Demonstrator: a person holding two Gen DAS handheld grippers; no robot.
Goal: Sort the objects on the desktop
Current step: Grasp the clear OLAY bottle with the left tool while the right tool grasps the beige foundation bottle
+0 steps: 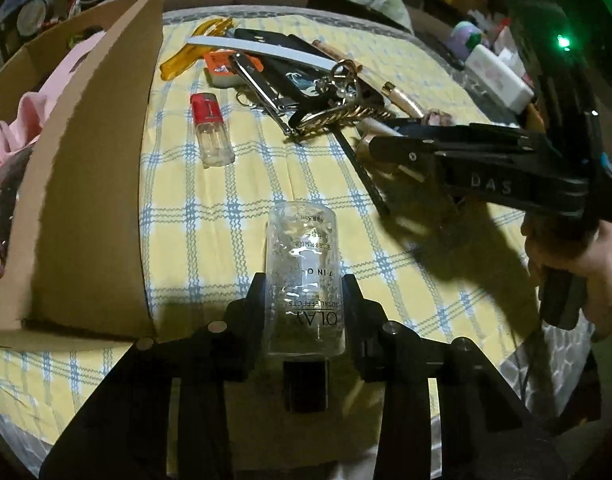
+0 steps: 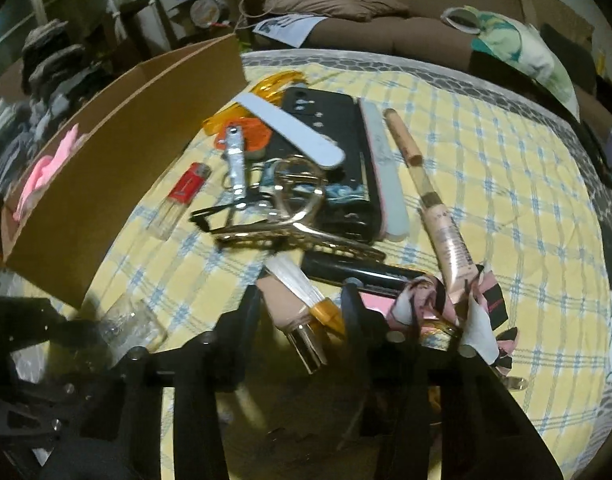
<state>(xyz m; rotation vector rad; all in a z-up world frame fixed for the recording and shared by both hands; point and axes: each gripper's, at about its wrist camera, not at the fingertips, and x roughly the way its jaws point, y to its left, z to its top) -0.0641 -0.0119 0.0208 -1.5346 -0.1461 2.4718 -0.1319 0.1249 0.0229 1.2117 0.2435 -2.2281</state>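
Meanwhile the left gripper (image 1: 303, 300) clenched a clear Olay bottle (image 1: 303, 280) just beside the cardboard box (image 1: 85, 184); the right gripper (image 2: 301, 312) gripped a foundation bottle (image 2: 293, 312) farther from that box.

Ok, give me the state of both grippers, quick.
Left gripper: shut on the clear Olay bottle.
Right gripper: fingers around a beige tube; cannot tell if clamped.

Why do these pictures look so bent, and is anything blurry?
Left wrist view: fisheye curves the table edges; the right gripper casts a dark shadow and a green light flares. Right wrist view: soft motion blur, dark corners.
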